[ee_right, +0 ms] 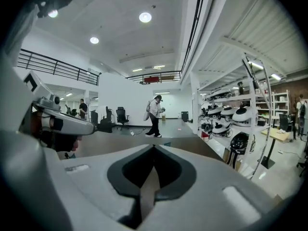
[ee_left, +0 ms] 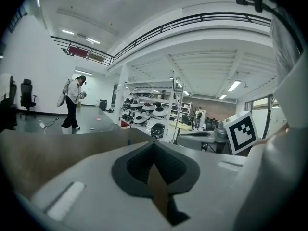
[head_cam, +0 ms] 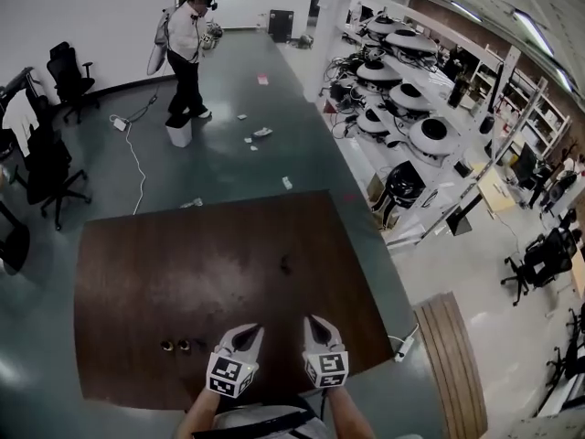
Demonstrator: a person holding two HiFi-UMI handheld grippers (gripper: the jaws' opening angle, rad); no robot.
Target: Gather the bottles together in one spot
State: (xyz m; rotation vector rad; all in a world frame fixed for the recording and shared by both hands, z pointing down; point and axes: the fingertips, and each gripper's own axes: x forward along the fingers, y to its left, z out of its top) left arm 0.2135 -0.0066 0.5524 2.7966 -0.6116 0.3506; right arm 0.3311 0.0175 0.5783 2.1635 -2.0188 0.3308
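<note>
at the bottom centre of the head view, found left gripper [head_cam: 251, 333] and right gripper [head_cam: 313, 326] side by side over the near edge of a dark brown table [head_cam: 137, 273], apart from each other, tips pointing up the frame. checked the left gripper view: jaws of the left gripper [ee_left: 154, 144] pressed together at the tips, nothing gripped, only table surface visible through the slot behind them. checked the right gripper view: jaws of the right gripper [ee_right: 154, 148] likewise fully closed and empty. located the task items at the lower left of the table: first bottle [head_cam: 167, 345] and second bottle [head_cam: 184, 345], just beside each other, left of the left gripper and clear of it. noted a small dark object [head_cam: 285, 265] near the table's middle, well apart from that pair; too small to identify. recorded a person [head_cam: 187, 48] at the upper left of the frame, next to a white bucket [head_cam: 179, 133]. logged office chairs [head_cam: 69, 76] along the left edge and shelving [head_cam: 402, 71] with round white units at the upper right.
</note>
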